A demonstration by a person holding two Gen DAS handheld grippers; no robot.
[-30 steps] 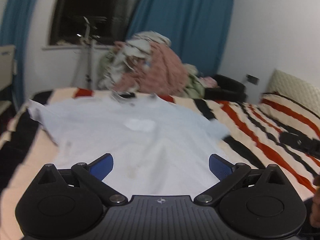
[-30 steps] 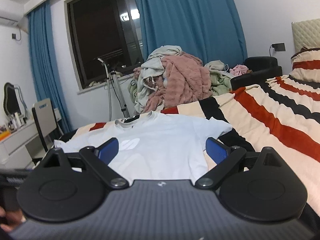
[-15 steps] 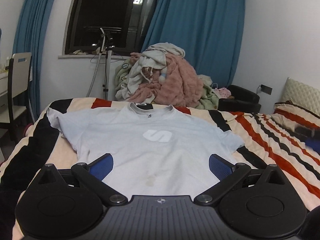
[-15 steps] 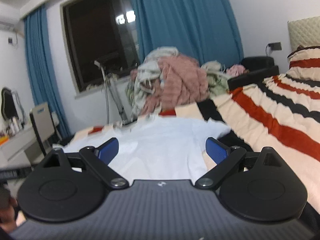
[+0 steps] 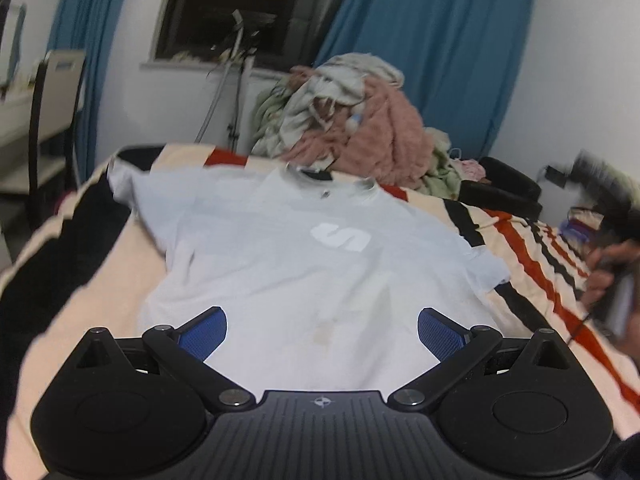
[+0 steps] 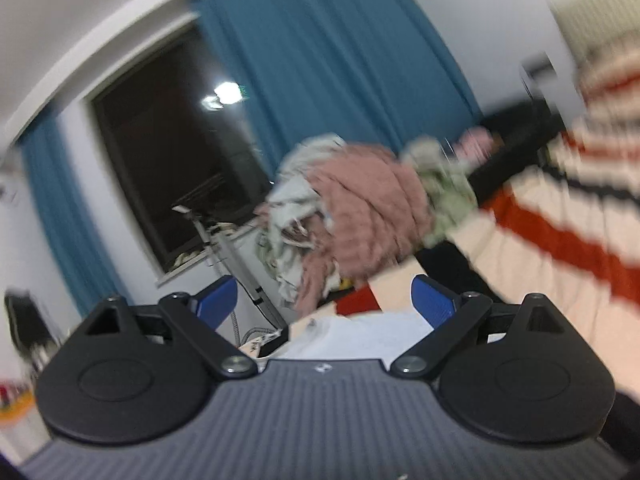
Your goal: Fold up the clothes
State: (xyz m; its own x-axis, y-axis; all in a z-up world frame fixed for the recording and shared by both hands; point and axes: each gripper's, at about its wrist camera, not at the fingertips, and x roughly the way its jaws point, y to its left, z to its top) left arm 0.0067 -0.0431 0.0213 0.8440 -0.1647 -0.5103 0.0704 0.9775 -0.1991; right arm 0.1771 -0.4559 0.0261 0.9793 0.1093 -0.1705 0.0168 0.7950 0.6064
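Note:
A pale blue T-shirt with a white S logo lies spread flat, face up, on the striped bed, collar at the far end. My left gripper is open and empty, just above the shirt's near hem. My right gripper is open and empty, tilted and raised; only a strip of the shirt shows below its fingers, and the view is blurred. The right gripper and the hand holding it show blurred at the right edge of the left wrist view.
A heap of pink, grey and green laundry sits beyond the bed's far end. A chair and desk stand at the left. A dark armchair is at the far right. Blue curtains flank a dark window.
My right gripper has swung up and tilted, so the shirt has nearly dropped out of its view. My left gripper has shifted slightly over the shirt's hem. Both stay open.

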